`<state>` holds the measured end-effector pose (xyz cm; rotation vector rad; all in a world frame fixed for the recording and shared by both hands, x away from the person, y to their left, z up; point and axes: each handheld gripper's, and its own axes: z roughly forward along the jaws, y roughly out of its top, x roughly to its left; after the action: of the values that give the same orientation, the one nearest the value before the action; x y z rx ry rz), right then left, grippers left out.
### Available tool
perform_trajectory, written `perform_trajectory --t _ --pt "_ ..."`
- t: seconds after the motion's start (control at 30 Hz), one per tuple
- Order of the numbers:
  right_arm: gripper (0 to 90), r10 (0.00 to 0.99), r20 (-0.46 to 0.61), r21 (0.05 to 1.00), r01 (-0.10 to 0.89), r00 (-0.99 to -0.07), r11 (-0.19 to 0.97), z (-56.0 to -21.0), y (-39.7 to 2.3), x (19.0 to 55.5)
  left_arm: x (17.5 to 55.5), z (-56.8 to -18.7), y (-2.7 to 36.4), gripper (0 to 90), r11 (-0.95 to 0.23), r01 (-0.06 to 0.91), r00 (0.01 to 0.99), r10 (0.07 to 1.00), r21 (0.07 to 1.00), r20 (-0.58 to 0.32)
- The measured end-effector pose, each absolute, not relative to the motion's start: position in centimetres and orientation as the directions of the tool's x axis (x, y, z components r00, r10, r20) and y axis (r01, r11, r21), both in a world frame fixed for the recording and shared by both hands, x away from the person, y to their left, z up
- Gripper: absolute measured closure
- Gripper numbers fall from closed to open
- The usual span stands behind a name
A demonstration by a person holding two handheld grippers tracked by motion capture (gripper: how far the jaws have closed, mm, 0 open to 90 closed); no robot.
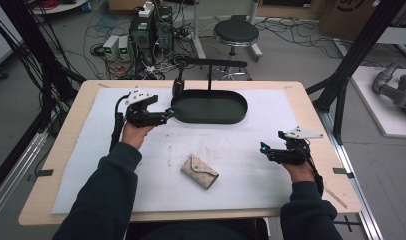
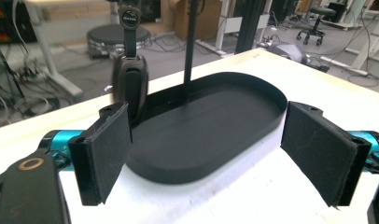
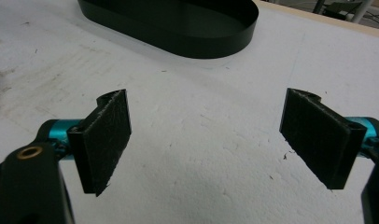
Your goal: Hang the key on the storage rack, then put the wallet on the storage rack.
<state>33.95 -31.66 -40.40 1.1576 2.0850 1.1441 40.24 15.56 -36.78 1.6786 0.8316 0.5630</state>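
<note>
At the back of the table (image 1: 71,165), a pair of headphones (image 1: 178,85) hangs off the arm of a black stand (image 1: 209,74) whose oval tray (image 1: 211,119) serves as its base; one earcup (image 2: 130,86) dangles just outside the tray's rim. The left tool (image 1: 167,114) hovers at the tray's near-left end, jaws spread wide and empty, with the earcup just beyond its left pad. By the look of it the headphones have been hung and the grip let go, so the step in hand is the release; the next move likely calls for backing the left tool off without brushing the earcup or nudging the tray. The right tool (image 1: 264,148) rests well apart at the right of the white mat (image 1: 251,180), its jaws also spread with nothing between them. A small beige pouch (image 1: 199,171) lies near the mat's middle, untouched. The headband's upper part is cut off in the left gripper view, and how the band sits on the stand's arm is hard to make out from above.
</note>
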Motion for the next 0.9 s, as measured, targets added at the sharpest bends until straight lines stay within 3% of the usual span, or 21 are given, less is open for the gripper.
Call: perform_trajectory --t 0.17,0.43,0.9 --pt "16.7 0.852 -0.024 0.847 0.443 -0.524 0.296 -40.4 -31.2 34.0 38.3 -38.1 16.9 16.4 -0.148 0.213 0.631 0.776 0.966 -0.020" --pt "16.7 0.845 -0.037 0.846 0.433 -0.534 0.311 -40.4 -30.7 34.0 37.2 -39.4 20.3 16.5 -0.102 0.229 0.592 0.804 0.968 -0.055" --pt "16.7 0.834 -0.035 0.849 0.423 -0.551 0.315 -40.6 -29.9 33.6 36.6 -40.3 21.1 16.6 -0.107 0.247 0.579 0.813 0.963 -0.058"
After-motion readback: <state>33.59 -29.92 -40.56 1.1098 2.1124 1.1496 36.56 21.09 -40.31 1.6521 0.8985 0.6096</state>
